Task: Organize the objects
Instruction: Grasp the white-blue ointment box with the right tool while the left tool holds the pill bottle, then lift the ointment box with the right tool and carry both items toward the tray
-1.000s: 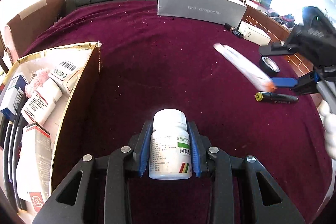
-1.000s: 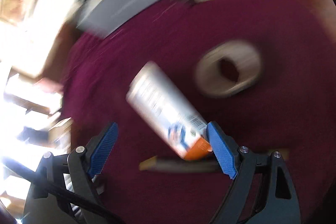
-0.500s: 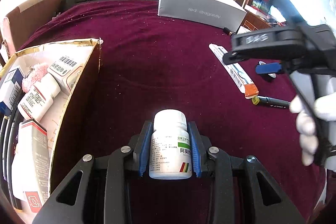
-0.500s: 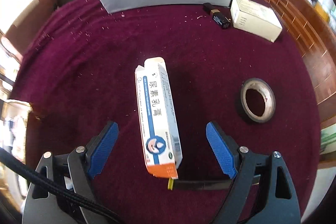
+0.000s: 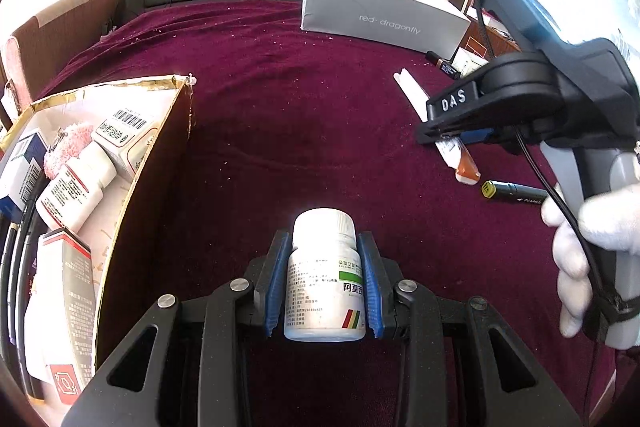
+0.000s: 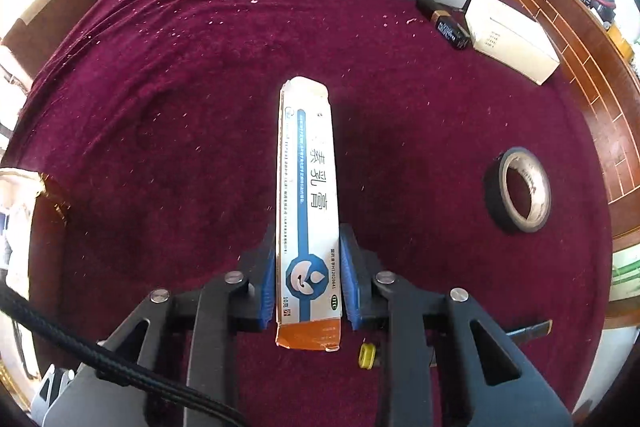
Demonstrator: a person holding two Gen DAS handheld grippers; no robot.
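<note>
Only one bottle [image 5: 325,277], one carton [image 6: 306,211] gripped

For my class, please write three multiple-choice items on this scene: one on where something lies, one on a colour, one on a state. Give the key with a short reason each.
1. Where does the roll of black tape lie?
A. inside the cardboard box
B. on the maroon cloth, right of the long ointment carton
C. on top of the grey shoe box

2. What colour is the near end of the long ointment carton?
A. orange
B. green
C. black

3. What does the left gripper hold?
A. nothing
B. a black marker
C. a white pill bottle

Key:
1 B, the roll lies flat on the maroon cloth.
2 A, an orange band sits below the blue stripe.
3 C, both pads press the white pill bottle.
</note>
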